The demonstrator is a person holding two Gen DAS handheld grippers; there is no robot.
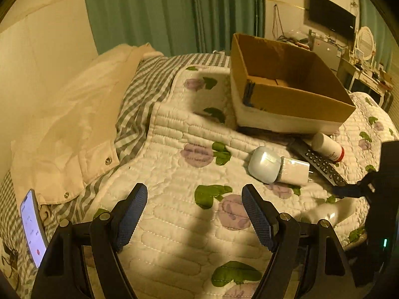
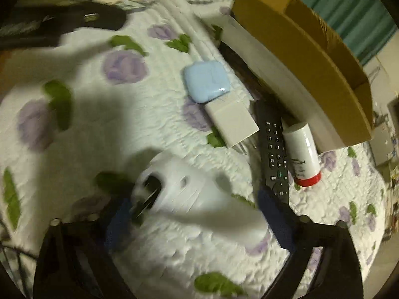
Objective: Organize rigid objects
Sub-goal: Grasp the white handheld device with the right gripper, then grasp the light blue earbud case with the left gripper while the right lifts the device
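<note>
Our right gripper (image 2: 197,214) straddles a white plastic shaver-shaped device (image 2: 189,194), jaws apart, about to clamp it; the open brown cardboard box (image 2: 306,49) waits ahead-right. Our left gripper (image 1: 194,214) hovers spread, empty.

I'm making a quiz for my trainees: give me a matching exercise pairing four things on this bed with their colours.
Things:
1. earbud case
2. charger plug
3. remote control
4. bottle cap

Colours:
A. black
B. red
C. light blue
D. white

Pairs: 1-C, 2-D, 3-A, 4-B
</note>
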